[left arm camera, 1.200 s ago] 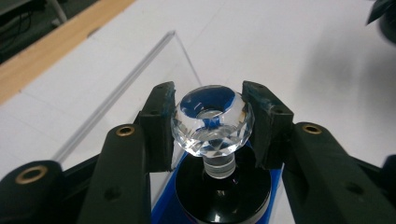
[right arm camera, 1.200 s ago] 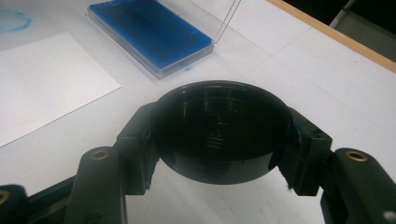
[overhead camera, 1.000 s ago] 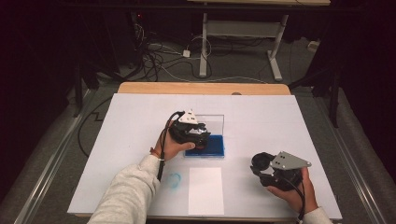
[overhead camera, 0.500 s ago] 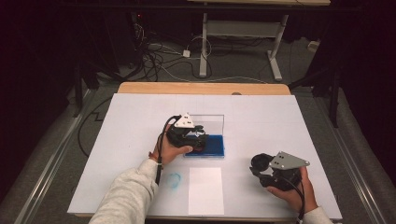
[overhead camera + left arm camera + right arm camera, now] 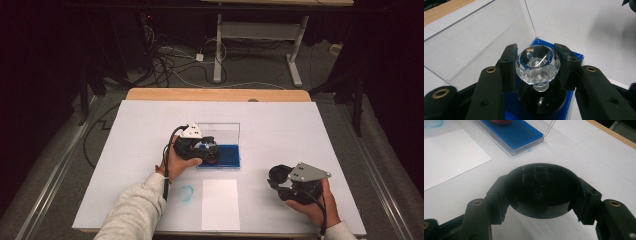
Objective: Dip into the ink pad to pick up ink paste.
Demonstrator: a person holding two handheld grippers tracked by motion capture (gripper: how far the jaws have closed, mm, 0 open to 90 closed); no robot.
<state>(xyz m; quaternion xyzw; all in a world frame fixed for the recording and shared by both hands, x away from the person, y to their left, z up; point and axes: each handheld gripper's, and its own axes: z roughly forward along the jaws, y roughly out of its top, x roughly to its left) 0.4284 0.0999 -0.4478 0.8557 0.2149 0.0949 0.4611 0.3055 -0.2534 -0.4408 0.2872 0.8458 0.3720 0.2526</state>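
Stamp (image 5: 537, 65) sits clamped by its faceted crystal knob between the jaws of my left gripper (image 5: 200, 146), its round black base pressed down on the blue ink pad (image 5: 227, 156) inside the open clear case (image 5: 220, 129). In the left gripper view the knob stands upright, its stem pointing straight down into the base, with the blue pad showing on either side beneath it.

My right gripper (image 5: 541, 195) is clenched on the stamp's round black cap (image 5: 541, 188), hollow side facing up and out, held off to the right, well apart from the pad.

The relation I care about is stamp to blank white paper (image 5: 220, 204). The paper lies flat on the table (image 5: 310, 130) just on my near side of the ink pad, its long edge running toward me. So from the left gripper the target lies straight back toward me and slightly right, near at hand; the left hand is plainly the nearer one. I judge the coming move as a lift clear of the case edge, a short draw back, then a vertical press. A blue smudge (image 5: 186, 193) already marks the table just left of the paper.
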